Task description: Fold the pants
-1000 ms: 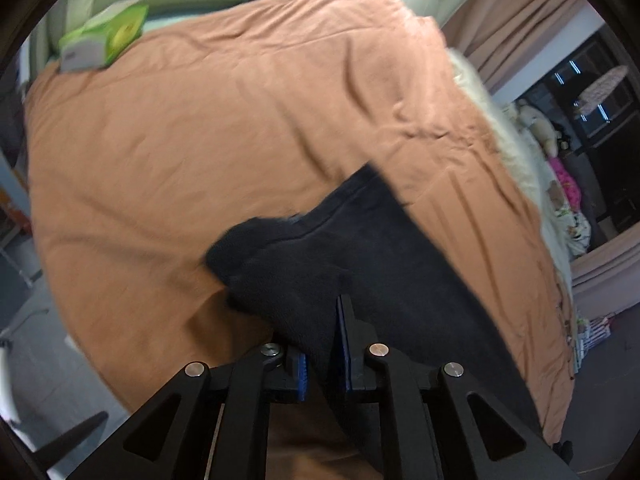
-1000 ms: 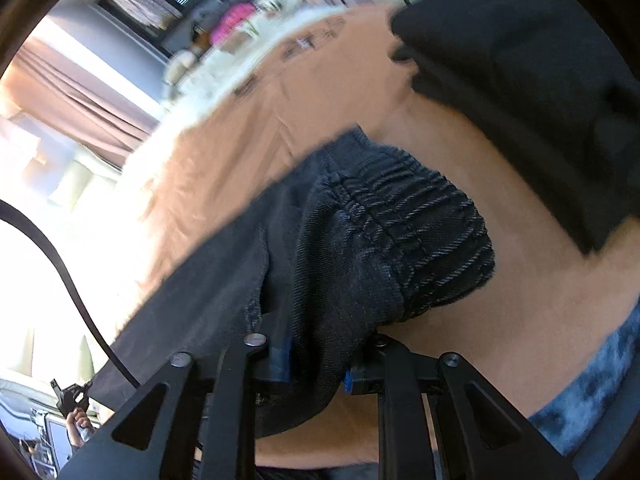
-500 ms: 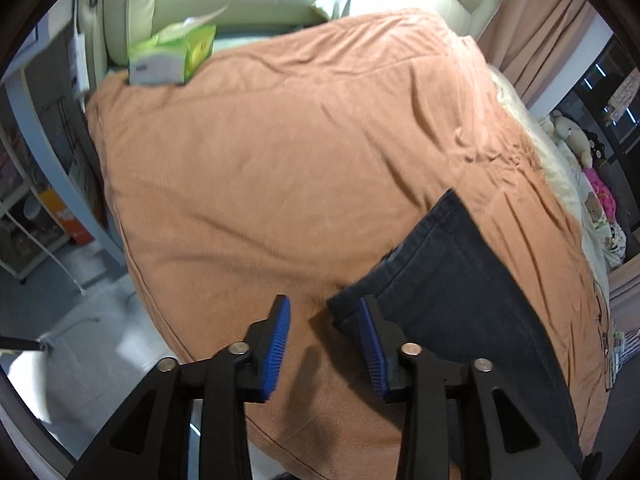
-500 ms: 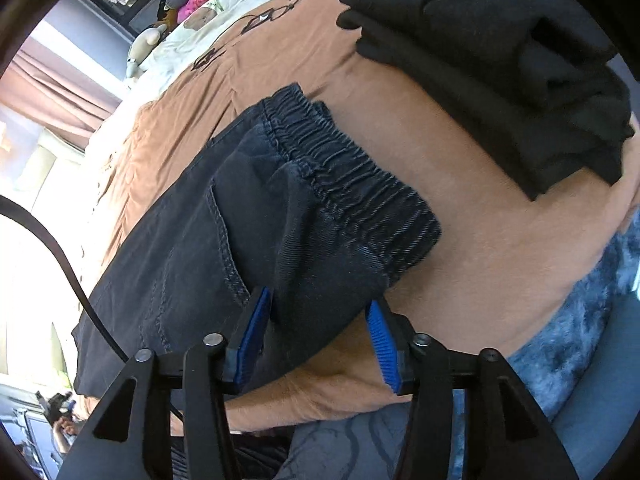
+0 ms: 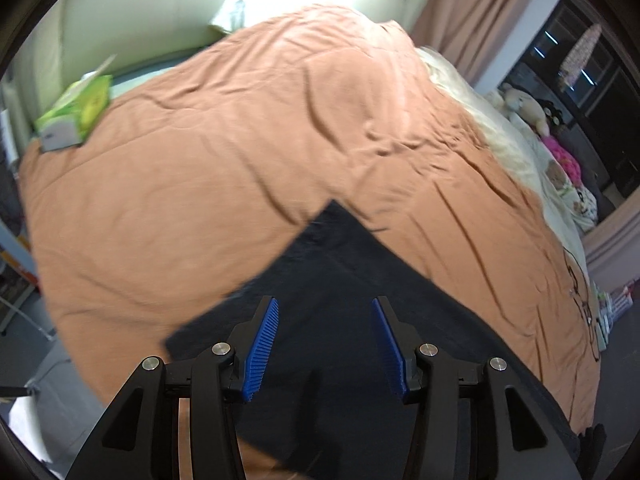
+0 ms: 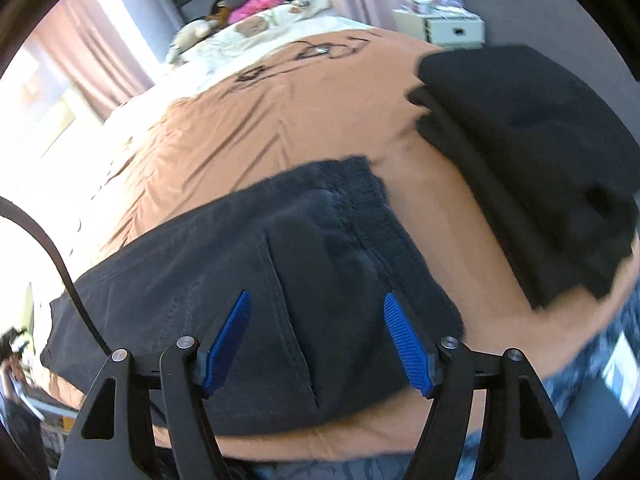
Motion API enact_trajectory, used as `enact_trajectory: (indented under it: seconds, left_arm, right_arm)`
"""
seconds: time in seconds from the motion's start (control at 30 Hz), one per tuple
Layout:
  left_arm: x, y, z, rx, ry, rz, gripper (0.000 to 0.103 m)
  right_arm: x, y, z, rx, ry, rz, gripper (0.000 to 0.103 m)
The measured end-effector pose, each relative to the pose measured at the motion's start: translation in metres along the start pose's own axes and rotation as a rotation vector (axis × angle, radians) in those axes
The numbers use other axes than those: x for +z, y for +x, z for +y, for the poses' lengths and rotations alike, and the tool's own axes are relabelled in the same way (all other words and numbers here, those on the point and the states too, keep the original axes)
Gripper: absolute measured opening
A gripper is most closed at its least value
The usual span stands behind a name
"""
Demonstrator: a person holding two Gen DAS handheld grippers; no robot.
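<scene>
Pants laid flat on bed, both grippers released above them.

Orange bed (image 5: 248, 168); dark pants (image 6: 248, 280) stretched along its near edge, long axis running hem to waistband. Left gripper (image 5: 325, 344) over hem end, right gripper (image 6: 316, 340) over waistband end, each equally near its end. Jaws just opened on both, standing apart and empty, cloth below untouched. Folded pile (image 6: 532, 160) well apart, beyond waistband.

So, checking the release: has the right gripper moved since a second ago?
Yes. The right gripper has lifted off the pants, jaws just opened, nothing between them.
</scene>
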State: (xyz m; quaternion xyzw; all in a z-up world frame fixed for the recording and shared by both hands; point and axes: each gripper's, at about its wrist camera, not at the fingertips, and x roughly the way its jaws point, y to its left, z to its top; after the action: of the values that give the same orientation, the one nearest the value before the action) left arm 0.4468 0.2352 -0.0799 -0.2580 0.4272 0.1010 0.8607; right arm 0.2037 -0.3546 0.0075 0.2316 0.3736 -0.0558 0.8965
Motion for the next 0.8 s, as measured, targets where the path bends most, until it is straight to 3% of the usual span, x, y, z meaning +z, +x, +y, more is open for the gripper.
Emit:
enact_trajectory:
  seconds: [0.27,0.8]
  left_arm:
    - [0.004,0.039,-0.060,-0.042,0.026,0.064,0.051]
    - [-0.021,0.105,-0.155,-0.077,0.074,0.199,0.051]
  right_arm:
    - [0.040,0.064,0.039,0.044,-0.217,0.024,0.068]
    - [0.065,0.173,0.127,0.092,-0.557,0.144,0.068]
